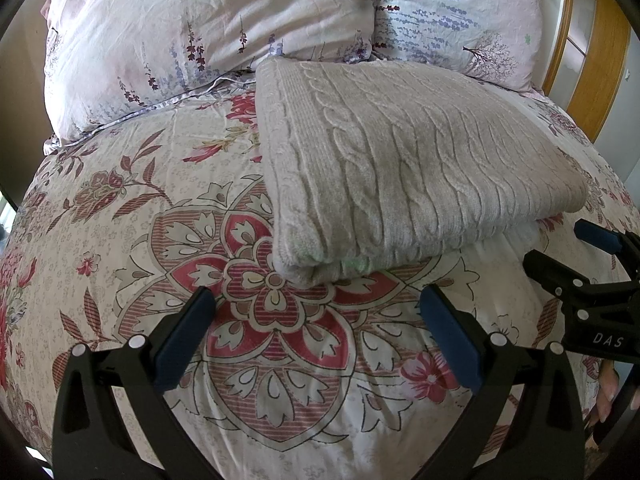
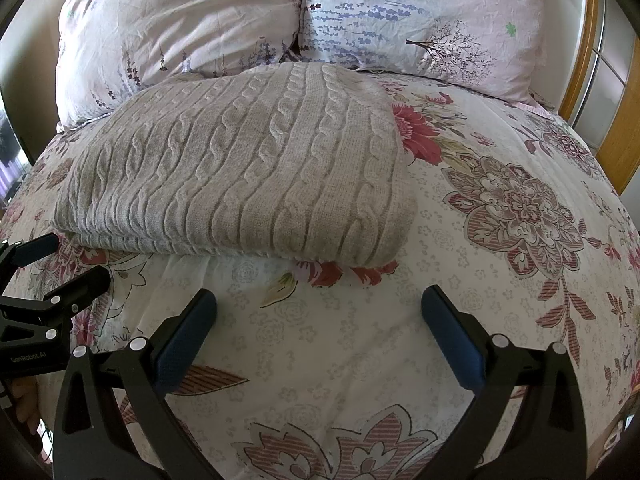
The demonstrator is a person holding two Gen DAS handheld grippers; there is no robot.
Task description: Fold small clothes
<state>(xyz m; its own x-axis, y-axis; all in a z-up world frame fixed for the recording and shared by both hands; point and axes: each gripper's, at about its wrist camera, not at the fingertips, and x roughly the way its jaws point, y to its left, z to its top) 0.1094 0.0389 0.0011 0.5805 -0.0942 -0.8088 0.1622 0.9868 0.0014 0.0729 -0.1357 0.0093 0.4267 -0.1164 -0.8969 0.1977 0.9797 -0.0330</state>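
A beige cable-knit sweater (image 1: 404, 168) lies folded into a thick rectangle on the floral bedspread (image 1: 132, 240). It also shows in the right wrist view (image 2: 248, 168). My left gripper (image 1: 318, 300) is open and empty, hovering just in front of the sweater's near left corner. My right gripper (image 2: 318, 300) is open and empty, a little in front of the sweater's near right edge. The right gripper also shows at the right edge of the left wrist view (image 1: 560, 248), and the left gripper at the left edge of the right wrist view (image 2: 68, 256).
Two floral pillows (image 1: 208, 36) (image 1: 460, 20) lean behind the sweater at the head of the bed. A wooden headboard frame (image 1: 600, 80) stands at the far right. Bare bedspread (image 2: 520, 220) stretches right of the sweater.
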